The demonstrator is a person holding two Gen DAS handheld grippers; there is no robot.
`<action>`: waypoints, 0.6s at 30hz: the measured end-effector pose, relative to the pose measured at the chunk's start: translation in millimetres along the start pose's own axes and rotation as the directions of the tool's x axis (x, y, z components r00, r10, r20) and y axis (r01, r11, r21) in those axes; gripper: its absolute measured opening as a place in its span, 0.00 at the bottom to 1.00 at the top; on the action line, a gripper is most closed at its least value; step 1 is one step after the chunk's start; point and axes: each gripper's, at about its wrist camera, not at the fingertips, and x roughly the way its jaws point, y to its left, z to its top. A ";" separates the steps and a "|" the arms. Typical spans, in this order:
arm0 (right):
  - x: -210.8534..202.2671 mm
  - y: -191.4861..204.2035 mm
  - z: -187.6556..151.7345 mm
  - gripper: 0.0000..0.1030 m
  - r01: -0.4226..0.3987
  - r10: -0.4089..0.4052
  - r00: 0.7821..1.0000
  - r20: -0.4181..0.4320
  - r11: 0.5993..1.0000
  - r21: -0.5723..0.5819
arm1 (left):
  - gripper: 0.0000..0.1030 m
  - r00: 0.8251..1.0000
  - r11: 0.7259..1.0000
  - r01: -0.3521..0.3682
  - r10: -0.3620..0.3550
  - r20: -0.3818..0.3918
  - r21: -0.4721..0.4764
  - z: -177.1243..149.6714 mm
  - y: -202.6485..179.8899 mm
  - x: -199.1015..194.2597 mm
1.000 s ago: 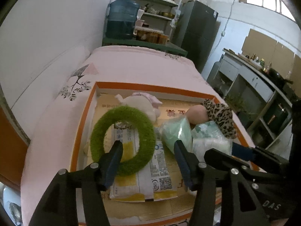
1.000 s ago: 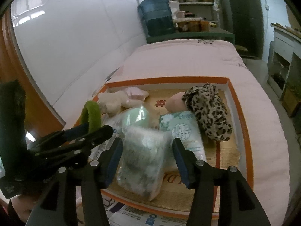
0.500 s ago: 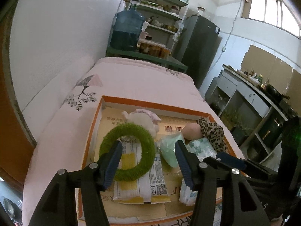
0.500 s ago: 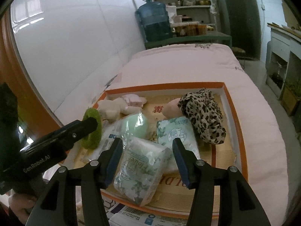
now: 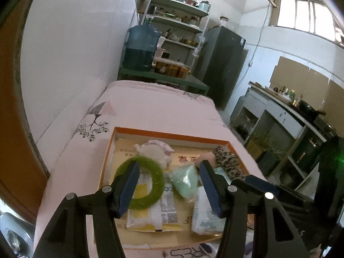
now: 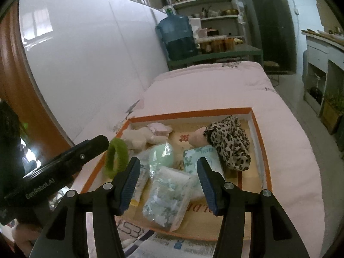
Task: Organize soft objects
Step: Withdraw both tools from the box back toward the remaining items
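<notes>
A shallow orange-rimmed box (image 5: pixel 167 134) lies on a pink bed and holds the soft things. My left gripper (image 5: pixel 168 163) hangs open and empty above a fuzzy green ring (image 5: pixel 158 182) and a mint pouch (image 5: pixel 186 182). Behind these lie a white plush (image 5: pixel 153 152), a pink ball (image 5: pixel 206 158) and a leopard cloth (image 5: pixel 228 163). My right gripper (image 6: pixel 168 161) is open too, above a clear-wrapped tissue pack (image 6: pixel 169 195). Beyond it are a floral pack (image 6: pixel 200 157), the mint pouch (image 6: pixel 162 153), the leopard cloth (image 6: pixel 230 142) and the green ring (image 6: pixel 117 157).
The pink bedcover (image 6: pixel 215 86) stretches beyond the box, with a white wall (image 5: pixel 75 53) along its left. A blue water jug (image 5: pixel 142 47), shelves and a dark fridge (image 5: pixel 221 68) stand past the bed. Newspaper (image 6: pixel 172 245) lies by the box's near edge. A counter (image 5: pixel 290 109) runs along the right.
Both grippers have risen and drawn back from the box, so the things in it look smaller and further off. Both stay open and the things lie as before.
</notes>
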 end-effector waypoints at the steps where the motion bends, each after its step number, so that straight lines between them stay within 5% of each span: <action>1: -4.4 1.4 -0.3 0.55 0.001 -0.001 1.000 0.005 1.000 -0.003 | 0.56 1.000 1.000 -0.001 0.000 0.001 0.006 -1.1 -2.2 -3.8; 18: -69.5 18.6 -38.9 0.55 0.025 -0.025 1.000 0.000 0.997 -0.071 | 0.56 1.000 1.000 0.006 -0.007 0.015 0.030 -32.5 -20.4 -70.9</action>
